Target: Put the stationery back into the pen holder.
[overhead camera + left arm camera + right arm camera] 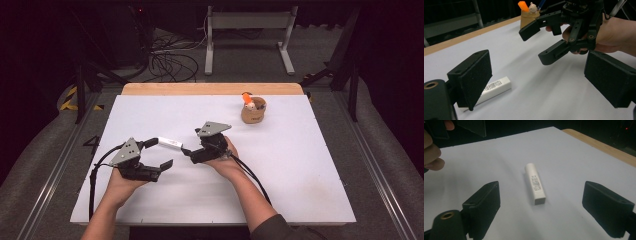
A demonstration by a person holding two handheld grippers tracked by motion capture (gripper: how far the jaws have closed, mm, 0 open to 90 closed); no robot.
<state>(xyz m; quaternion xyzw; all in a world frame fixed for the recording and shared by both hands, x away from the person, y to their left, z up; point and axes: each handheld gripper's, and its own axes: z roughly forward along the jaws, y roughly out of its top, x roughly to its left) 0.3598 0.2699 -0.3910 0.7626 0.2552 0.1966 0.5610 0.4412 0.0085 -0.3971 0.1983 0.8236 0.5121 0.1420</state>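
- While both tongs hovered low over the white counter (280, 170), we logged a white stick-shaped tube (170, 143) lying flat on it, printed label up.
- We saw the tube between the two tongs in the high view, just beside the far jaw of the left tongs (156, 153), not touching that we could tell.
- Left tongs: released, jaws wide apart, nothing between them; the tube (494, 89) lay partly behind one jaw in the left gripper view.
- Right tongs (186, 150): released, jaws spread, nothing gripped; the tube (535, 183) lay on the counter ahead of the jaws, end-on, apart from both.
- We noted a tan holder (253, 111) with an orange item in it near the far edge, well apart from the tube.
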